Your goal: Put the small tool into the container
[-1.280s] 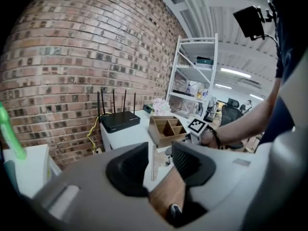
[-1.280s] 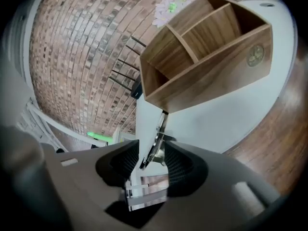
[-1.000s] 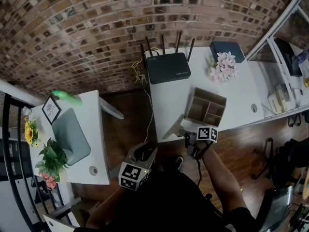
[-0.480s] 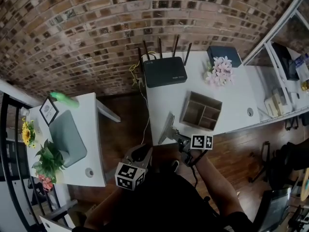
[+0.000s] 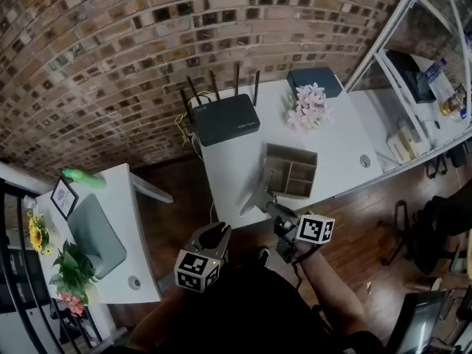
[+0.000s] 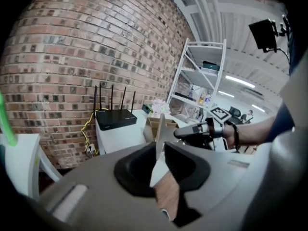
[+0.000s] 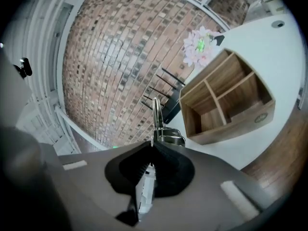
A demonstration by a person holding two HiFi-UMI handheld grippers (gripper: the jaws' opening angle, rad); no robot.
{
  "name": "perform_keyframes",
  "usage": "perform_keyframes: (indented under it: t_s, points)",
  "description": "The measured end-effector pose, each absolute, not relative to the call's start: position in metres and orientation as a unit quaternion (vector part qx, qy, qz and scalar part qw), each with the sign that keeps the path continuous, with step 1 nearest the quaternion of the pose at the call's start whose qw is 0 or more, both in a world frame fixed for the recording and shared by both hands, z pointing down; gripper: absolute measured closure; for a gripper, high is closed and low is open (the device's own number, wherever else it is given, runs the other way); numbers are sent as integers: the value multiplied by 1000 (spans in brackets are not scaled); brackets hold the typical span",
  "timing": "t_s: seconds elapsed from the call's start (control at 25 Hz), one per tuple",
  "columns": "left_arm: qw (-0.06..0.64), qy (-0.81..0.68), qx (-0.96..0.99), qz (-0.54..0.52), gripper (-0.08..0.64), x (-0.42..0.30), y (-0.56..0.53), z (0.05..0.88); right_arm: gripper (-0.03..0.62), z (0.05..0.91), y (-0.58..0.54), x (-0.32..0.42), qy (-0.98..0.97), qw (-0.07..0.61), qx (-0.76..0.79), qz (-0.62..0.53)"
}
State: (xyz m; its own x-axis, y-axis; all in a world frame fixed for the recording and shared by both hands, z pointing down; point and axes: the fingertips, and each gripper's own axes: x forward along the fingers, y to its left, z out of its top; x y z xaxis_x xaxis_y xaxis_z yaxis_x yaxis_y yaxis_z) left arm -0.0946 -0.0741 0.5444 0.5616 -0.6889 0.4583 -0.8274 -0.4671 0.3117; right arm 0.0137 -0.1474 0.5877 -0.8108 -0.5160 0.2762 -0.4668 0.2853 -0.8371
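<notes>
Right gripper view: right tool [image 7: 153, 147] clamps scraper [image 7: 155, 113].

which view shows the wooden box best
The right gripper view: the wooden box is close, its compartments plain. The head view shows it small from above; the left gripper view only a distant bit.

Black router [image 5: 225, 119] and pink flowers [image 5: 308, 107] on white desk [image 5: 236, 164], against brick wall [image 5: 110, 50]

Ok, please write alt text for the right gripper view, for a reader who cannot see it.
The right tongs are shut on a small metal tool, its blade pointing up. To the right, a wooden box with compartments stands on a white table, with pink flowers and a brick wall behind.
</notes>
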Motion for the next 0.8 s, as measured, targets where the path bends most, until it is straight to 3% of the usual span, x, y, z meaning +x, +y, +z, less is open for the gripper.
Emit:
perform_keyframes:
  t_s: [0.4, 0.8]
  points:
    - [245, -409, 867, 142, 506, -65, -82, 543, 578, 550, -167, 101, 809, 37, -410, -420]
    - [252, -417, 860, 149, 511, -67, -79, 546, 578, 541, -200, 158, 847, -134, -471, -208]
